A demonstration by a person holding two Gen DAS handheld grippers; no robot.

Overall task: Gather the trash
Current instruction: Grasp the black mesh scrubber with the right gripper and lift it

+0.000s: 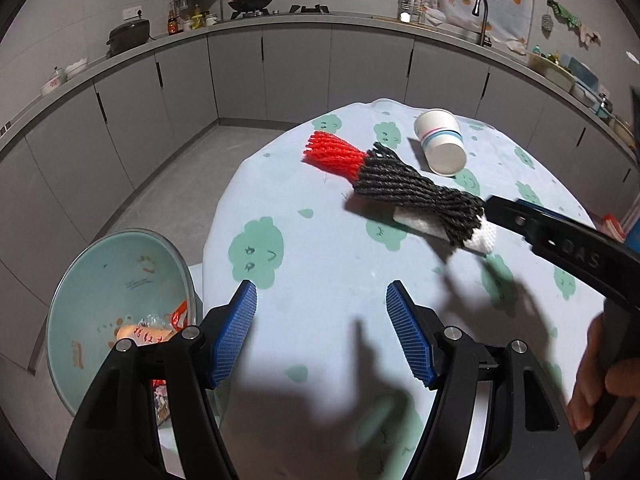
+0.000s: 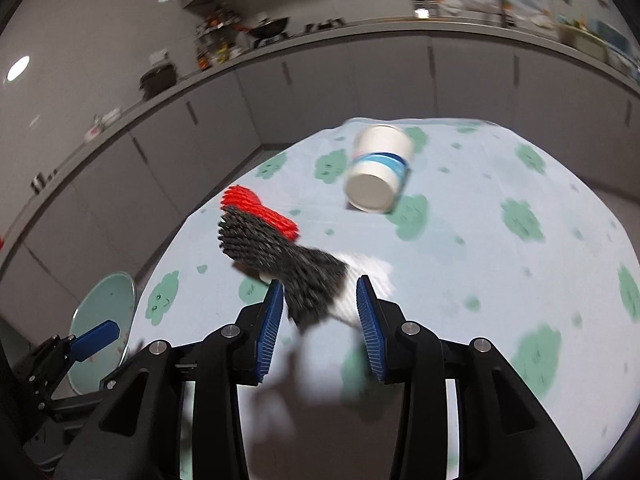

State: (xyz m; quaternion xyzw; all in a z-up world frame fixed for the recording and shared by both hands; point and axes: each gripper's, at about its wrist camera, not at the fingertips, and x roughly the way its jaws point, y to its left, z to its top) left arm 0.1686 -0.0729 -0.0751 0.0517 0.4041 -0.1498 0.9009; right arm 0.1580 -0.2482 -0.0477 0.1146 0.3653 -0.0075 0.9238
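The left claw [image 1: 320, 320] hangs spread and empty over the near bench [image 1: 320, 240], the bin [image 1: 120, 280] to its left. Further in, the right claw [image 2: 320, 304] stands apart around the near end of the black net [image 2: 304, 276], pads seemingly not yet pressing, so the net could slip free or the red net [image 2: 260, 208] stay behind. The cup [image 2: 378, 168] lies tipped at the far side and could roll if bumped.

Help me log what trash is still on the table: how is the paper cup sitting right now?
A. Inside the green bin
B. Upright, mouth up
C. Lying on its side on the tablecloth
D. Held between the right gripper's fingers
C. The paper cup lies tipped over on the tablecloth, beyond the foam nets, clear of both grippers and of the bin.
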